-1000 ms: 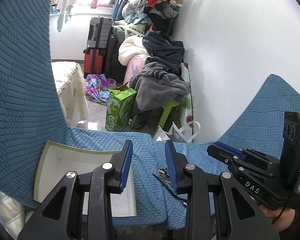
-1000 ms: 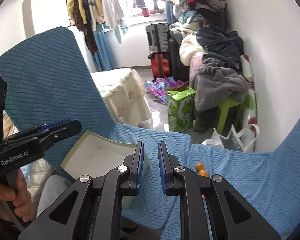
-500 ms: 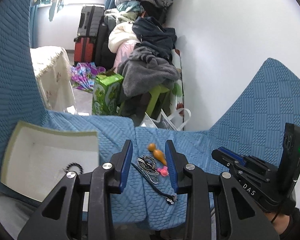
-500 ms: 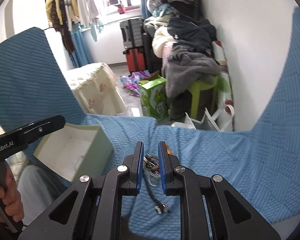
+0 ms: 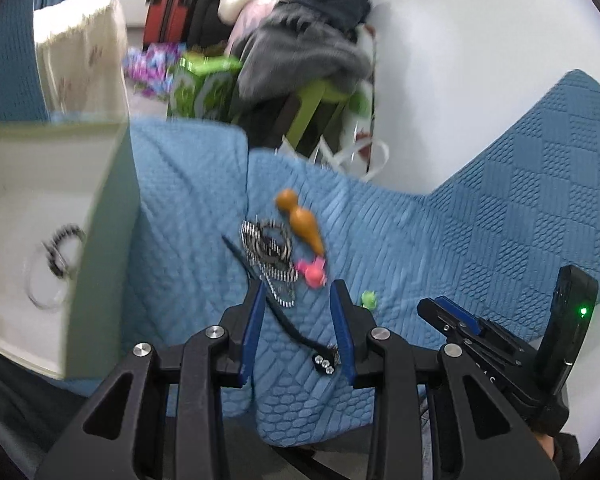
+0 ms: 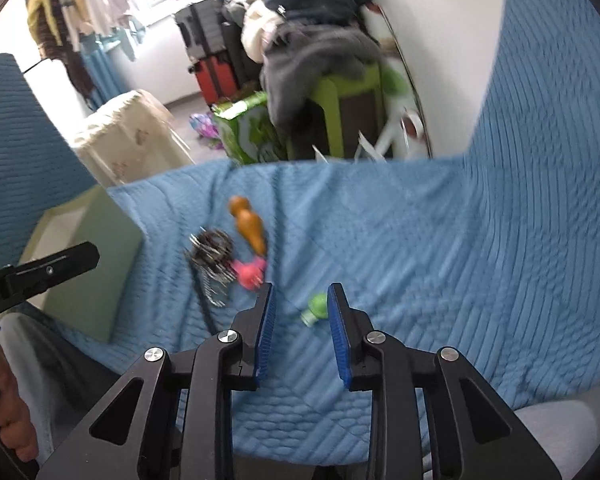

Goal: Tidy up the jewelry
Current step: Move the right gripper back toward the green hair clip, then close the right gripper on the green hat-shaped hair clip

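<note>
A tangle of silver chains (image 5: 268,248) lies on the blue quilted cloth (image 5: 440,240), with an orange gourd-shaped piece (image 5: 302,220), a pink charm (image 5: 312,272) and a black strap (image 5: 292,324) around it. My left gripper (image 5: 298,292) hangs open just above them, and the strap runs under its fingers. My right gripper (image 6: 300,292) is opening, with a small green charm (image 6: 316,308) lying untouched between its fingers. To the left stands a pale green box (image 5: 100,208) holding a black beaded bracelet (image 5: 62,240).
Past the cloth's far edge are a green carton (image 5: 200,80), a grey pile of clothes (image 5: 300,52), suitcases (image 6: 208,44) and a white wall. A person's hand (image 6: 4,412) holds the left gripper's handle at the lower left of the right wrist view.
Both grippers have come down and tilted toward the cloth, so the jewelry now lies close under the fingertips. The right gripper's jaws, nearly shut before, have parted.
</note>
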Demonstrator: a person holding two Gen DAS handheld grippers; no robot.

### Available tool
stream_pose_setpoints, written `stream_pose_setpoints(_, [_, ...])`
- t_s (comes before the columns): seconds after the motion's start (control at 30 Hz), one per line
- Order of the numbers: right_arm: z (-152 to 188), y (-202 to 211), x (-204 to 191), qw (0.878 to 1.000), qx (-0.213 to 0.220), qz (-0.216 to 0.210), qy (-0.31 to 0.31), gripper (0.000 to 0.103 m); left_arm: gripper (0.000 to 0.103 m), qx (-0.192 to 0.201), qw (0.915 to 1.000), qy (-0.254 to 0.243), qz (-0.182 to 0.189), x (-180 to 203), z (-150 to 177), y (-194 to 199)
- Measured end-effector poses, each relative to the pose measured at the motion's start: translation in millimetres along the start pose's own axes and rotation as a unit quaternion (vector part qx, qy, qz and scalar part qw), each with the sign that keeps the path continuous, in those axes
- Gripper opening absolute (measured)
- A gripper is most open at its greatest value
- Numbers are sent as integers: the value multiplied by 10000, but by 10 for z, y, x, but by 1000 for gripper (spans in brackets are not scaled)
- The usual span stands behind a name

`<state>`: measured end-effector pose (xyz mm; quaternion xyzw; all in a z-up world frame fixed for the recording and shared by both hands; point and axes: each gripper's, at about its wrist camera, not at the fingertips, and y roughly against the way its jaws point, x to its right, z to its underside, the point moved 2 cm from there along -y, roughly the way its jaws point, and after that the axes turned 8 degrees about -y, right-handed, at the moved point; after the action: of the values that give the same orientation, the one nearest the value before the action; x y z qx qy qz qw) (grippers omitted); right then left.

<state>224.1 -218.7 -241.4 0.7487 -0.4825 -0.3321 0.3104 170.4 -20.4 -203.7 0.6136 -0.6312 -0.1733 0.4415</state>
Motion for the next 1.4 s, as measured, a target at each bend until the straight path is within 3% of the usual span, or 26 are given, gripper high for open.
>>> stream_pose_setpoints(0.13, [28, -205, 120, 9995, -288, 52, -141, 32, 34, -294, 9993, 175, -158, -59, 108, -283])
stream_pose_setpoints(0.33, [53, -518, 72, 9973, -684, 143, 205, 37, 34, -572, 9974, 353, -241, -117, 220, -566])
stream_pose_setpoints(0.6, [31, -819, 9, 9936, -958, 352, 484, 37, 34, -670, 9966, 354, -328, -68, 204, -780])
stream_pose_setpoints(0.67, [66, -883, -2, 9920, -1067, 393, 554, 33, 27, -713, 9965, 253, -361, -21, 203, -829])
stream_pose_setpoints(0.7, [56, -891, -15, 9920, -1002, 445, 625, 30, 23, -747, 9962, 197, -398, 4, 207, -854])
stream_pose_setpoints(1.0, [-4, -857, 66, 9946, -949, 246, 344, 28, 23, -831, 9941, 84, -698, 58, 252, -975])
stream_pose_setpoints(1.2, [-21, -815, 119, 9952, -938, 205, 172, 28, 23, -885, 9894, -68, -1150, 141, 223, -1030])
stream_pose_setpoints(1.4, [0, -782, 101, 9952, -929, 200, 220, 28, 15, -872, 9870, -226, -1331, 166, 225, -1051])
